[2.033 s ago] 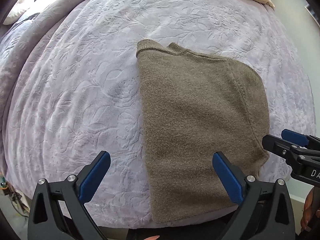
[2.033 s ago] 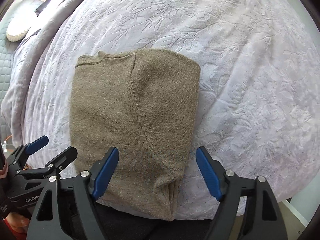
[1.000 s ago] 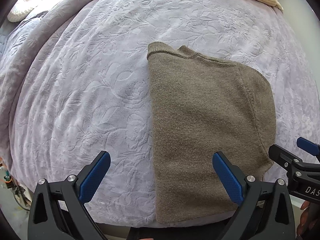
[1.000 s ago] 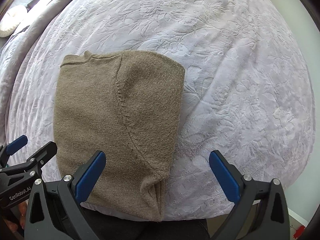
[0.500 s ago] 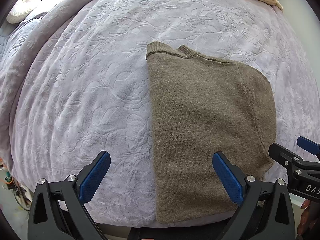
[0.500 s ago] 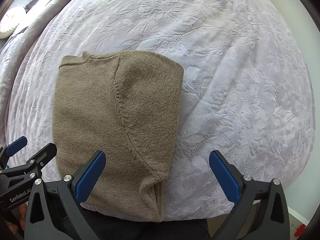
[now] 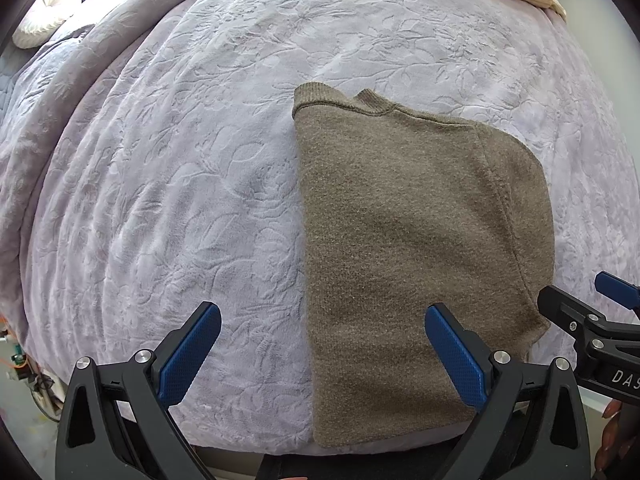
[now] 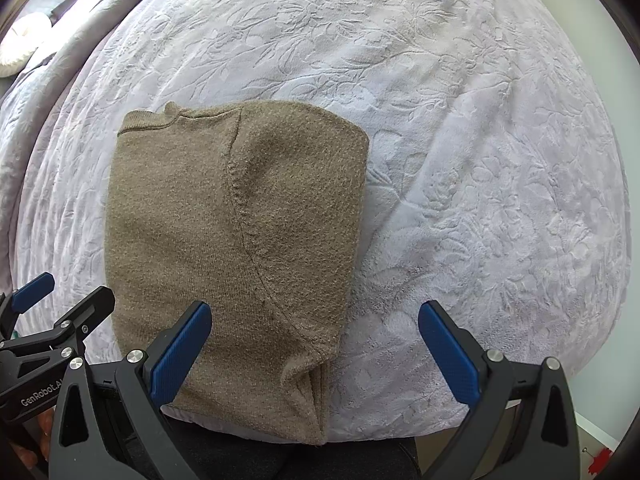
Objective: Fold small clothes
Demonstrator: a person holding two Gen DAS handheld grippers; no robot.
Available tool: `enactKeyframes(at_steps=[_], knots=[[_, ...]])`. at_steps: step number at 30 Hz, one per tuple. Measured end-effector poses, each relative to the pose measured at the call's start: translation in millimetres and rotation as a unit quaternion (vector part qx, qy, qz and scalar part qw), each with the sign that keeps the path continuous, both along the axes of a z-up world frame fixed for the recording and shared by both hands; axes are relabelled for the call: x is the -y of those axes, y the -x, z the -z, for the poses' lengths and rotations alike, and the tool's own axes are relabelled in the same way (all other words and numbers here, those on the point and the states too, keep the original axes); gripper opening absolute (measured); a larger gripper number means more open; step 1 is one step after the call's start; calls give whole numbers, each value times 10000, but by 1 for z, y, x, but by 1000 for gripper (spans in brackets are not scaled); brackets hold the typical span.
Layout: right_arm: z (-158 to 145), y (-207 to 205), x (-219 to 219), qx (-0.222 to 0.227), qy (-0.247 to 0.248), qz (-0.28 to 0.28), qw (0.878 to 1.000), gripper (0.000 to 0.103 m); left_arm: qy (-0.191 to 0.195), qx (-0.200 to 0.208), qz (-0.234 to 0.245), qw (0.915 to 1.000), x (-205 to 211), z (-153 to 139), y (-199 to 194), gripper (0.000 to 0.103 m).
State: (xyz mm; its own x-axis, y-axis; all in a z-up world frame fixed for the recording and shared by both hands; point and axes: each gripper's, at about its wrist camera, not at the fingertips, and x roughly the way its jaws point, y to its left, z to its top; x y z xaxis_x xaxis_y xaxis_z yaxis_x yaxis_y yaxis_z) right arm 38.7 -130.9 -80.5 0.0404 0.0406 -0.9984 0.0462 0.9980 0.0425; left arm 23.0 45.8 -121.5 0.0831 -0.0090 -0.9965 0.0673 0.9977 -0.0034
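Left gripper [image 7: 323,354] of black plastic with blue ribbed pads: jaws spread wide, holding nothing, hovering over the near edge of a lilac embossed floral bedspread [image 7: 168,184]. Folded olive-brown knit sweater [image 7: 408,248] lying flat near that edge, ribbed collar at the far left corner, one pad above its near part. Right gripper [image 8: 316,354], same build: jaws equally wide apart, empty, left pad over the sweater's near corner.

Folded sweater [image 8: 236,240] flat on embossed blanket [image 8: 480,160], collar at far left, layered edges at near end. Right gripper [image 8: 316,344] spread wide above near edge, gripping nothing. Left gripper [image 8: 60,300] at lower left, parted.
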Motion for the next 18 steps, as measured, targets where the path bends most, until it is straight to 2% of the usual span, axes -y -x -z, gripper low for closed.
enactKeyframes(at_steps=[18], knots=[[1,0,-1,-13,-9,-5,10000,103,-46,15,75,10000,0,0,-1,102]])
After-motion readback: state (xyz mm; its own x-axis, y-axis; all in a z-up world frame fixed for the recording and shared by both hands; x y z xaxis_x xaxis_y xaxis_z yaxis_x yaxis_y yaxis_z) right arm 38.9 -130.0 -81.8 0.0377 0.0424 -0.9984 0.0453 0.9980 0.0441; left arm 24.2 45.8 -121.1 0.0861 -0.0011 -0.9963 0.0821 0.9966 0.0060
